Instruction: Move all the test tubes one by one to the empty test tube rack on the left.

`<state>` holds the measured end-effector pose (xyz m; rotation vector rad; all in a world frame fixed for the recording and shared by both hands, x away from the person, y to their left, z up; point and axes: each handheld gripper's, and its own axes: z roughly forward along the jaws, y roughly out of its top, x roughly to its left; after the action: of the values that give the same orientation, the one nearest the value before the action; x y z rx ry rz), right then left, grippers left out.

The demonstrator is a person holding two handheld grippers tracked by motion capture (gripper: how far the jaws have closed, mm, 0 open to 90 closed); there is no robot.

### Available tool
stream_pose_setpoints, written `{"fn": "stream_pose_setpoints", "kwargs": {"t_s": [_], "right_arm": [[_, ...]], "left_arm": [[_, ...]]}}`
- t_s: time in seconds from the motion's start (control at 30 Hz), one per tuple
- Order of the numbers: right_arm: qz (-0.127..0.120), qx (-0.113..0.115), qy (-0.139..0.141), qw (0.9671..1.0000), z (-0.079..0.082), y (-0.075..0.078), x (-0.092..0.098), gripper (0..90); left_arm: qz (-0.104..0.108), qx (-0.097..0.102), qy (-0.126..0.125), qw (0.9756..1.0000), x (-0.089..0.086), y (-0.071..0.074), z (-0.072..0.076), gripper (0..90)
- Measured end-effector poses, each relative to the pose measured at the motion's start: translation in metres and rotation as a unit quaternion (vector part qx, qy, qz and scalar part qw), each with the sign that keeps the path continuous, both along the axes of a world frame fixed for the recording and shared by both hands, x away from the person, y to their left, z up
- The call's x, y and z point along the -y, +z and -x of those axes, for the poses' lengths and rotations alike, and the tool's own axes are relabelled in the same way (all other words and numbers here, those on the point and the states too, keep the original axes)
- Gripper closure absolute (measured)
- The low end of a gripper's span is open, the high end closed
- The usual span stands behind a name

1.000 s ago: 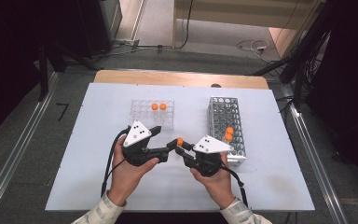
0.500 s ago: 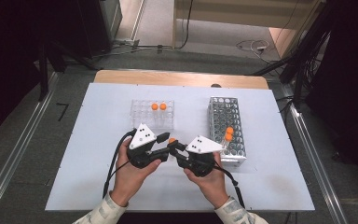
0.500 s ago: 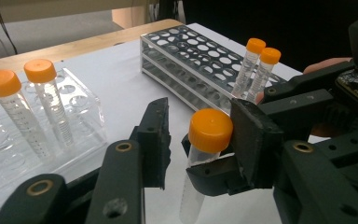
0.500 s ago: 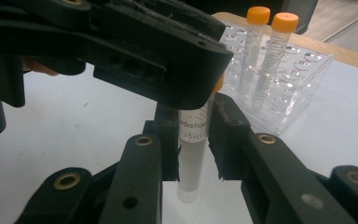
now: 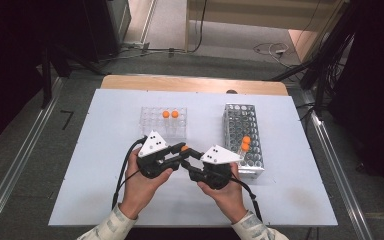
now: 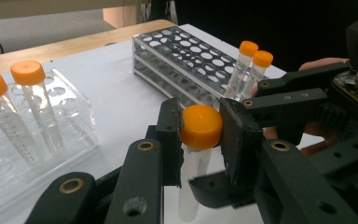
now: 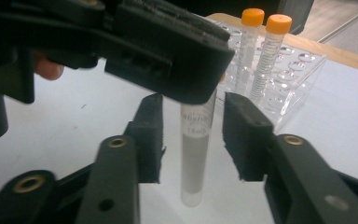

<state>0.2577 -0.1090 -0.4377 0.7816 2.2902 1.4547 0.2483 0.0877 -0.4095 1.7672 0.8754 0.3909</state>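
Near the middle of the white desk (image 5: 105,165), just in front of the person, the two grippers meet tip to tip around a single clear tube (image 7: 195,144) with an orange cap (image 6: 201,127).

The left gripper (image 5: 179,150) has just been closing, and its fingers (image 6: 170,135) now press on either side of the orange cap, so the tube hangs upright from them. In the left gripper view the cap sits squarely between the two pads, touching both, with the clear body running down below them.

The right gripper (image 5: 192,159) has just been opening. In the right gripper view its fingers (image 7: 242,135) stand on either side of the tube's lower body with a visible gap on each side, so they no longer press on it. The tube is centred between them, upright, its rounded bottom close above the desk; whether it touches the surface cannot be told.

Farther away and slightly to the left stands a clear plastic rack (image 5: 163,122) holding two orange-capped tubes (image 5: 170,114) in its far row. To the right is a metal wire rack (image 5: 240,137) with two more capped tubes (image 5: 245,144) leaning in its near half. The held tube is between the two racks, on the near side of both.
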Motion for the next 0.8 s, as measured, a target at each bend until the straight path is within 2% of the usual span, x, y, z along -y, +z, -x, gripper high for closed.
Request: {"fn": "stream_pose_setpoints", "kwargs": {"t_s": [0.13, 0.27, 0.5, 0.8], "right_arm": [[-0.013, 0.011, 0.008, 0.9998, 0.008, 0.007, 0.007, 39.7], [-0.017, 0.015, 0.009, 0.9997, 0.015, 0.013, 0.015, 31.8], [-0.023, 0.019, 0.001, 0.9996, 0.023, 0.019, 0.036, 29.0], [-0.017, 0.01, -0.01, 0.9998, 0.024, 0.015, 0.052, 26.0]], "left_arm": [[0.003, 0.002, 0.004, 1.0, -0.004, 0.007, -0.001, 70.9], [0.006, 0.004, 0.013, 0.9999, -0.01, 0.015, -0.003, 70.9], [0.003, 0.014, 0.035, 0.9993, -0.019, 0.029, -0.008, 70.9], [0.0, 0.011, 0.063, 0.9979, -0.03, 0.03, -0.027, 70.9]]}}
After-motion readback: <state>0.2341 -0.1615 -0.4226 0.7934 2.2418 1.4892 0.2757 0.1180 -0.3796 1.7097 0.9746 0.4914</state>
